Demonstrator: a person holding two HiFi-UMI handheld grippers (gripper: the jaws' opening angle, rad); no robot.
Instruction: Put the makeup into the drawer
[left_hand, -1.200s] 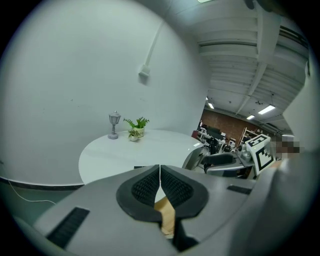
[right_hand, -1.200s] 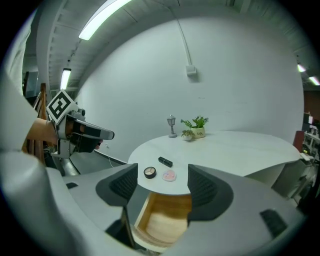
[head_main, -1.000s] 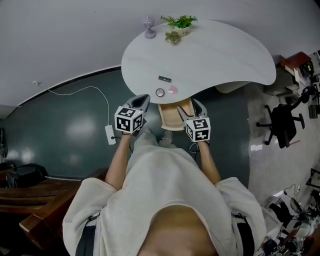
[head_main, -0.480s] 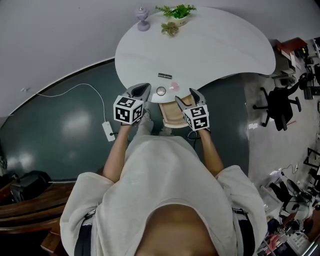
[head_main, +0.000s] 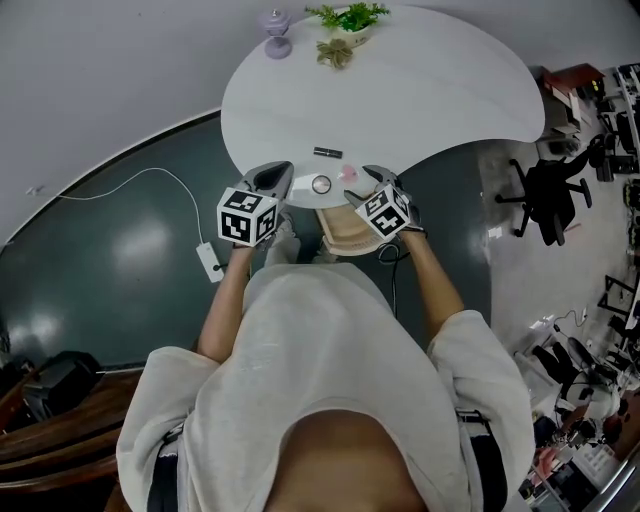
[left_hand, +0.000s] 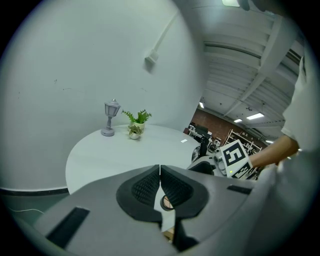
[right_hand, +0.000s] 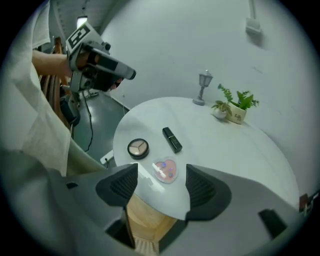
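Note:
Three makeup items lie near the front edge of the white table (head_main: 430, 90): a round compact (head_main: 320, 184) (right_hand: 138, 148), a pink heart-shaped palette (head_main: 347, 174) (right_hand: 165, 170) and a black lipstick (head_main: 327, 153) (right_hand: 171, 139). Below the edge a wooden drawer (head_main: 345, 228) (right_hand: 145, 222) stands pulled out. My right gripper (head_main: 362, 186) (right_hand: 161, 182) hovers open over the drawer, its jaws framing the heart palette without touching it. My left gripper (head_main: 272, 178) (left_hand: 160, 187) is shut and empty at the table's edge, just left of the compact (left_hand: 166, 202).
A small lilac lamp (head_main: 275, 20) and potted plants (head_main: 345, 22) stand at the table's far side. A power strip (head_main: 208, 262) with a white cable lies on the dark floor at left. A black office chair (head_main: 545, 195) stands at right.
My right gripper has risen from beside the drawer to the table's edge near the heart palette. The left gripper has edged forward a little, still shut.

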